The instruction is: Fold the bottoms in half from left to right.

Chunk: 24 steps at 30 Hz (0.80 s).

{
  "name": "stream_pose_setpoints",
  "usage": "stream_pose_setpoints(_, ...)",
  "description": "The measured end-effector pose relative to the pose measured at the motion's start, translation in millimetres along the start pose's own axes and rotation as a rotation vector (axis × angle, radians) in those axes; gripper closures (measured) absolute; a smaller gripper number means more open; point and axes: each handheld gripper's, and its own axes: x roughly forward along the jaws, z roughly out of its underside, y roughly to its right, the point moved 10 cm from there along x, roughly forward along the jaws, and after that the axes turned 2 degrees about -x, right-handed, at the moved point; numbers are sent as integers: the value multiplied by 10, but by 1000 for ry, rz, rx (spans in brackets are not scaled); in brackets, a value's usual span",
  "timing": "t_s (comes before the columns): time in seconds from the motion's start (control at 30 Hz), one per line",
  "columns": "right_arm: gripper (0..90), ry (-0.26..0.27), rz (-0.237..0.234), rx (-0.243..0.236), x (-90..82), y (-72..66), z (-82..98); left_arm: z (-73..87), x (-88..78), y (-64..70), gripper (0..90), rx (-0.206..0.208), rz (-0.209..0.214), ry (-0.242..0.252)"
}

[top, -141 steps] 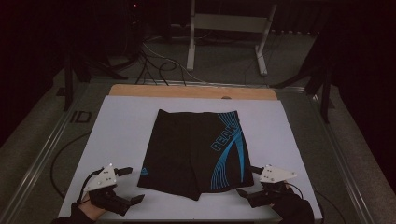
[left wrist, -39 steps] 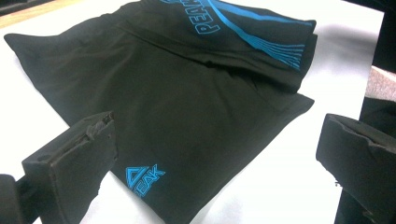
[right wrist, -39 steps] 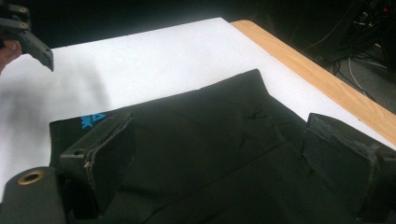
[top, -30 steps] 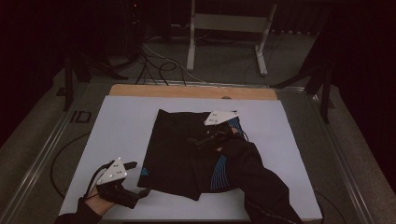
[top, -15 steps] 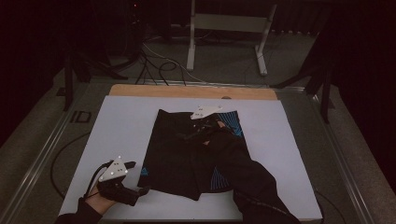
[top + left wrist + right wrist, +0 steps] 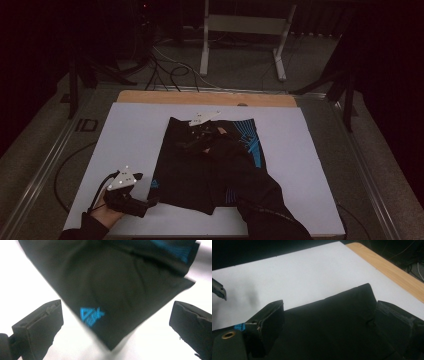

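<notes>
Table point(image 6: 130, 135): white sheet, wooden strip along the far edge.
Shorts point(image 6: 200, 175): black with blue print, lying flat mid-table.
Right gripper point(image 6: 187, 142): jaws spread, over the shorts' far left part.
Left gripper point(image 6: 150, 202): jaws spread, just off the near left corner.

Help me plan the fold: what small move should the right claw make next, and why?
Probably lower the right claw and shut it on the shorts at their far left corner: its jaws stand open, straddling that corner, and nothing is gripped yet.
</notes>
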Motion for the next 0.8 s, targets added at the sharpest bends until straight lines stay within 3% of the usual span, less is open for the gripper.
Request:
stream_pose_setpoints(0.13, 96, -4, -10, 14, 67, -8, 15, 68, 34, -45, 0, -31, 9, -44)
stream_pose_setpoints(0.27, 96, -6, -12, 16, 117, -8, 24, 107, 58, -59, 5, -31, 9, -68)
stream_pose_setpoints(0.47, 96, -18, -12, 11, 172, -5, 27, 200, 136, -46, 162, -5, -14, -143)
stream_pose_setpoints(0.8, 96, -25, -19, 5, 249, -27, -3, 281, 183, -47, 431, 1, -9, -186)
